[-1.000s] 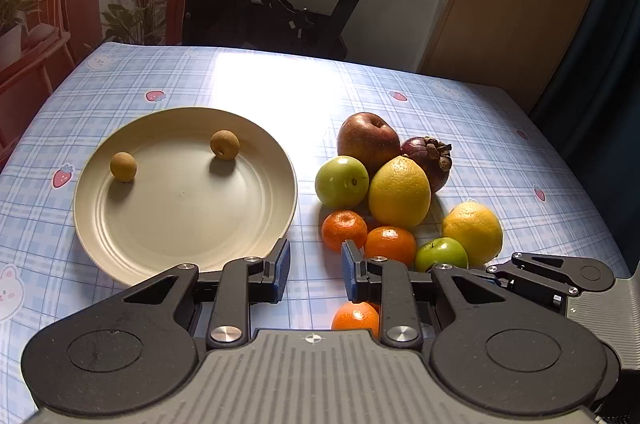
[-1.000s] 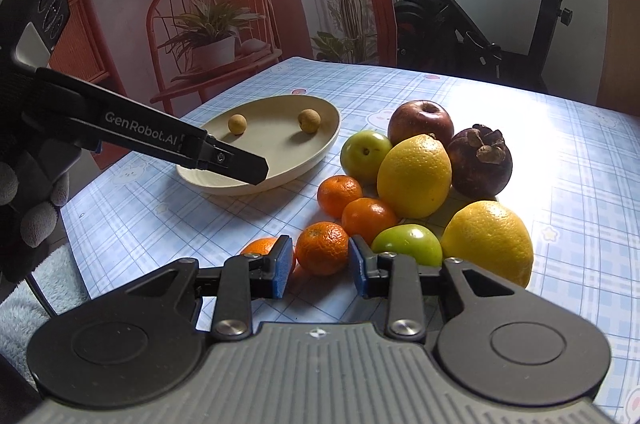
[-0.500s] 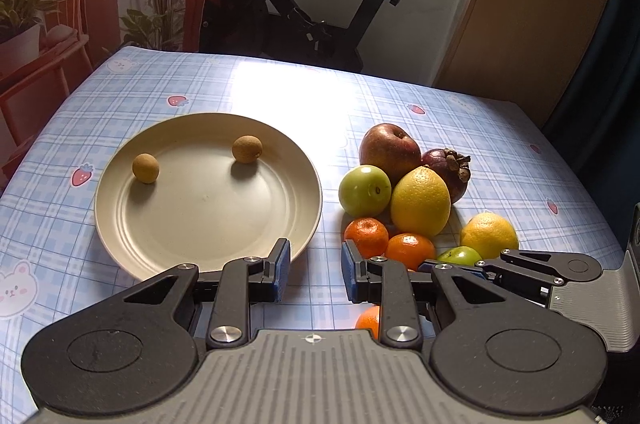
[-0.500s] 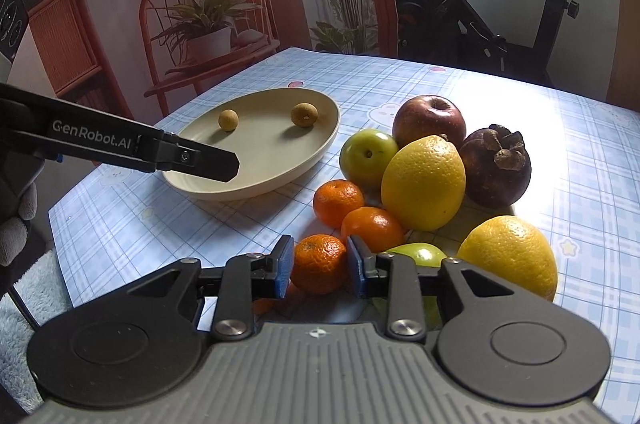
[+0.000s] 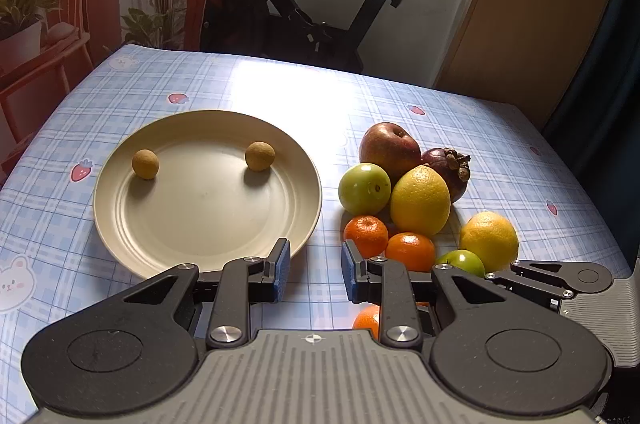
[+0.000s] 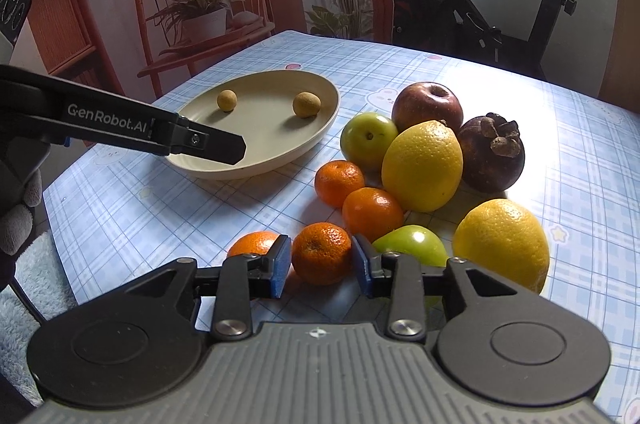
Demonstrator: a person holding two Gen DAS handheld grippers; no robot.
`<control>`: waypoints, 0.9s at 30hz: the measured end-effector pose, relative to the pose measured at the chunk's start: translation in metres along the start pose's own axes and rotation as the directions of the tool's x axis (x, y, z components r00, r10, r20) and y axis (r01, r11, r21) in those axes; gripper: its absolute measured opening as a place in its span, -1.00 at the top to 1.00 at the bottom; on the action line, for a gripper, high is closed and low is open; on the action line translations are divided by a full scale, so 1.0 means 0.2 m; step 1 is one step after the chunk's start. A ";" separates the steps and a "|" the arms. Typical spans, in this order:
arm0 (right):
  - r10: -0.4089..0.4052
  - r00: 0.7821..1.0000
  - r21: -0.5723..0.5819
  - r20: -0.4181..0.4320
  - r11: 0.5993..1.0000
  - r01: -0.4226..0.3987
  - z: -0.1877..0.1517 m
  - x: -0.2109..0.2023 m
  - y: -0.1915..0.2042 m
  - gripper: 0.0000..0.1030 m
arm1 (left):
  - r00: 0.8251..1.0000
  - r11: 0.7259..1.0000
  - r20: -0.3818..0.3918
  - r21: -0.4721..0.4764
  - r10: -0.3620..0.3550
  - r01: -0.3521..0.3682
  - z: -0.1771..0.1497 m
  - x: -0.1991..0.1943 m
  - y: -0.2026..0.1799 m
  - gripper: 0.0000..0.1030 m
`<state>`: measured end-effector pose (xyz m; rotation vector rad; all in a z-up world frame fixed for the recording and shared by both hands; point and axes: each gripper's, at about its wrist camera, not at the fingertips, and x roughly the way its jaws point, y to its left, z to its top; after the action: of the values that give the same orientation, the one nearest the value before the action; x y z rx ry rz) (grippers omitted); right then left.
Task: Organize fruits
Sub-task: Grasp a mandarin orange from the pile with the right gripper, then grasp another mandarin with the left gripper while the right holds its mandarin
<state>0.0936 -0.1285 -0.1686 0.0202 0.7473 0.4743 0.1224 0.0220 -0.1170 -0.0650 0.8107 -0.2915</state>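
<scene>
Jaws of the right gripper (image 6: 320, 266) have just been opening and are now standing slightly apart around the near mandarin (image 6: 322, 252) – the fruit is sitting on the table (image 5: 280, 96) between the blue pads, which are not yet pressing on it. Those of the left gripper (image 5: 312, 270) are drawn in as far as they go, holding nothing, hovering over the near rim of the plate (image 5: 120, 224). Judging by this, the picking of one mandarin is getting under way: the next move is calling for the pads to close on it, then lift and carry it left and far to the plate. Around it the pile is crowding in – two lemons (image 6: 422, 164) (image 6: 504, 244) are sitting to the right, a red apple (image 6: 426, 102) and a mangosteen (image 6: 492, 152) are lying at the far side, and one green apple (image 6: 366, 138) is resting beside the far lemon. A second green apple (image 6: 412, 244) is lying just right of the right pad, and another mandarin (image 6: 254, 242) just left of the left pad, so either may be getting nudged as the jaws close. Two more mandarins (image 6: 339, 182) (image 6: 372, 212) are lying just beyond. Smallest of all, two longans (image 6: 227, 100) (image 6: 306, 104) are already resting on the plate, well apart.
</scene>
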 end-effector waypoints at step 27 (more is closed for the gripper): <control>0.027 1.000 0.127 0.004 0.991 -0.027 -0.04 -0.02 -0.06 0.25 | 0.999 0.999 -0.019 -0.011 -0.038 0.037 -0.03 0.01 0.03 0.43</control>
<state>0.0905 -0.1428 -0.1741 0.1504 0.7748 0.4515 0.1220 0.0274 -0.1237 -0.0871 0.8310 -0.3238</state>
